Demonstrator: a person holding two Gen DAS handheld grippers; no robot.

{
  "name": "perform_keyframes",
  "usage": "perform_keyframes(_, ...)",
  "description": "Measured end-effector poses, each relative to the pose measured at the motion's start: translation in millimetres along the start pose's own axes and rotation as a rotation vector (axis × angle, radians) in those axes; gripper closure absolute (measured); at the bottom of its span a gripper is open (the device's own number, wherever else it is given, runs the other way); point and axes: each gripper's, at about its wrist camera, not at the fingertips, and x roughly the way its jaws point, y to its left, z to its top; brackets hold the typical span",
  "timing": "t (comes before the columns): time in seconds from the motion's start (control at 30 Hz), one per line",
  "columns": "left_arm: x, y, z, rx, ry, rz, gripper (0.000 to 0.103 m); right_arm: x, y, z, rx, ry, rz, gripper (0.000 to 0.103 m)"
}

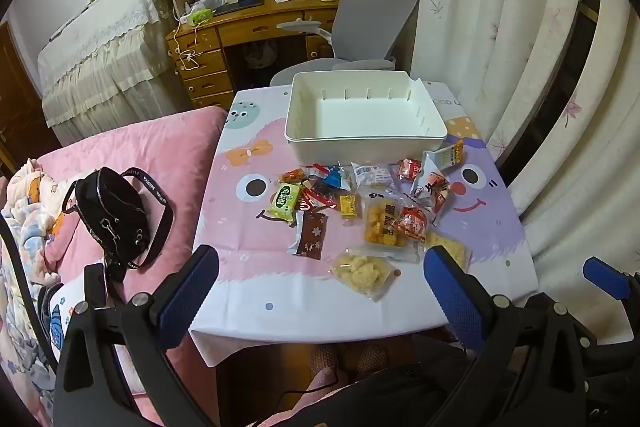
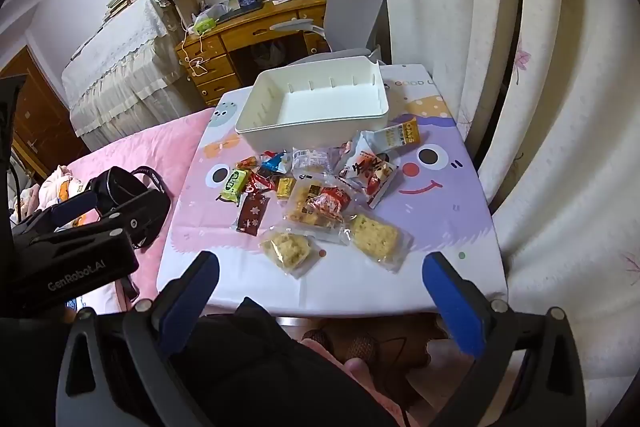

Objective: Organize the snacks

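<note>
Several wrapped snacks lie in a loose pile on the small table's cartoon-print cloth. Behind them stands an empty white plastic bin. Nearest the front edge lie a clear pack of yellow cake and a pale cracker pack. A brown star-print bar and a green packet lie at the pile's left. My left gripper and right gripper hang open above the near edge, holding nothing.
A pink bed with a black bag adjoins the table's left side. A grey office chair and a wooden desk stand behind. Curtains hang close on the right. The person's lap lies below the front edge.
</note>
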Motion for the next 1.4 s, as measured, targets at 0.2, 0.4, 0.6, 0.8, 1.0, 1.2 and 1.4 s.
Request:
perform_keyframes(0.2, 1, -1, 0, -0.003, 0.000, 0.000, 0.001, -1, 1, -1, 0.003, 0.001, 0.004, 0.001)
perform_keyframes(0.4, 0, 0, 0, -0.004, -0.004, -0.002, 0.001, -1, 2, -3, 0.004, 0.002, 0.001, 0.001)
perform_keyframes(0.6, -7, 3, 1, -0.007, -0.005, -0.001, 0.001, -1, 3, -4, 0.003, 0.002, 0.004, 0.001)
perform_keyframes(0.8, -13, 20, -1, -0.017, -0.005, 0.002, 0.001, -6, 1, -8, 0.001, 0.002, 0.007, 0.001)
perform_keyframes(1.0, -12, 22, -5, -0.027, -0.005, 0.012, 0.001, 1, 12, -6, -0.004, 0.007, 0.015, 0.001)
perform_keyframes(1.2, -10, 22, -6, -0.028, -0.006, 0.012, 0.001, 2, 15, -5, -0.005, 0.010, 0.014, 0.001)
perform_keyframes(1.4, -10, 22, -7, -0.029, -0.006, 0.010, 0.001, 4, 18, -5, -0.002, 0.011, 0.010, 0.001)
